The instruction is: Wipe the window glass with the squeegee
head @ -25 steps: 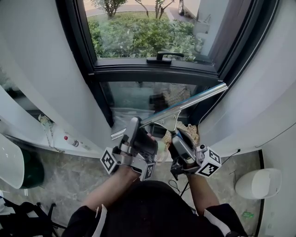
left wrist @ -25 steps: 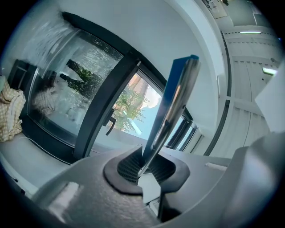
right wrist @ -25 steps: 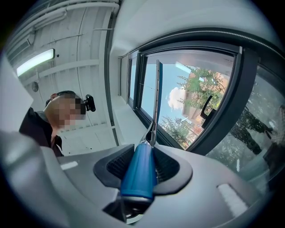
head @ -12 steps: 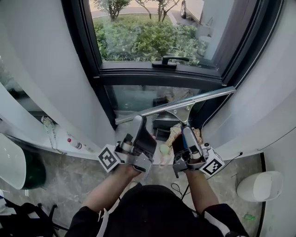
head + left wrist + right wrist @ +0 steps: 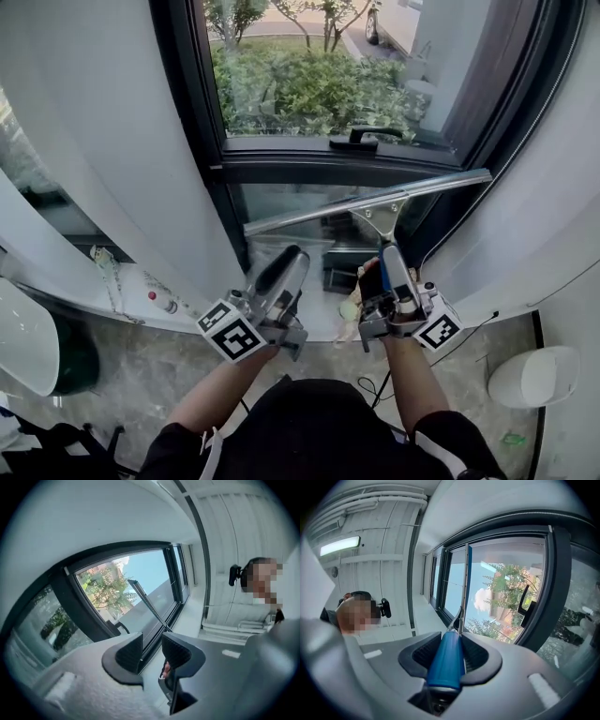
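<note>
Straight ahead, the upper pane sits over the lower pane, the frame bar runs between them, and the window handle rests on that bar to the right. The squeegee slants across the lower pane, right end higher, and its grip drops into the jaws of the right gripper just below. Down left, a bottle lies on the ledge with a basin beneath, and a bin stands on the floor far right.
</note>
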Motion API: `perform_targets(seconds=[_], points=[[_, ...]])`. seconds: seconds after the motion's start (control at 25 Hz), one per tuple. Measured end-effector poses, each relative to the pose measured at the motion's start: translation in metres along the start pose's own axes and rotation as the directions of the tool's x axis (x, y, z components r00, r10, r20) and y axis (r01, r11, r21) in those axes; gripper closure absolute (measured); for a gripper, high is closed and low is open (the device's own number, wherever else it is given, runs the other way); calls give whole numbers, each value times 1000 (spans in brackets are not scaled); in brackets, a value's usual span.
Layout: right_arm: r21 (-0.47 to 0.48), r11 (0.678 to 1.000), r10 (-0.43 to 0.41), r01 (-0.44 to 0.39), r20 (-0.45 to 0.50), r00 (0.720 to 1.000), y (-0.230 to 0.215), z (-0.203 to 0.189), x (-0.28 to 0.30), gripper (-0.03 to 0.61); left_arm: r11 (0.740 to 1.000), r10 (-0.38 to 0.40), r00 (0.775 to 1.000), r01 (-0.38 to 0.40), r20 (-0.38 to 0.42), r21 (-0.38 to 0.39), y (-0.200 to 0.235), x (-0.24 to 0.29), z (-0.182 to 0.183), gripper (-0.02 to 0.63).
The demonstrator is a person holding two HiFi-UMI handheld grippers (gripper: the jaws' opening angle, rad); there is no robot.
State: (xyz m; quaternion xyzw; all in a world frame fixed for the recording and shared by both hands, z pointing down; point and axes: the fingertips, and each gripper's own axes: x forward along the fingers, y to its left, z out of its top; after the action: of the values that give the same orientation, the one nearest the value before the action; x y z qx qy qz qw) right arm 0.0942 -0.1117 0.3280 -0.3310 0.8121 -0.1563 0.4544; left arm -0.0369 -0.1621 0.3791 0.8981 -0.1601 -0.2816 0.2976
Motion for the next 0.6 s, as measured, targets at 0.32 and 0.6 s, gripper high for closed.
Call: perform_targets(seconds=[0.32,0.6], points=[[-15,1000,10,-9,62,998,-2,8,41,446,966,-53,998,57,-24,253,2,-12,26,579],[-27,994,105,-104,52,993,-26,43,86,446,917,-51,999,45,5,395,8,30,44,618]])
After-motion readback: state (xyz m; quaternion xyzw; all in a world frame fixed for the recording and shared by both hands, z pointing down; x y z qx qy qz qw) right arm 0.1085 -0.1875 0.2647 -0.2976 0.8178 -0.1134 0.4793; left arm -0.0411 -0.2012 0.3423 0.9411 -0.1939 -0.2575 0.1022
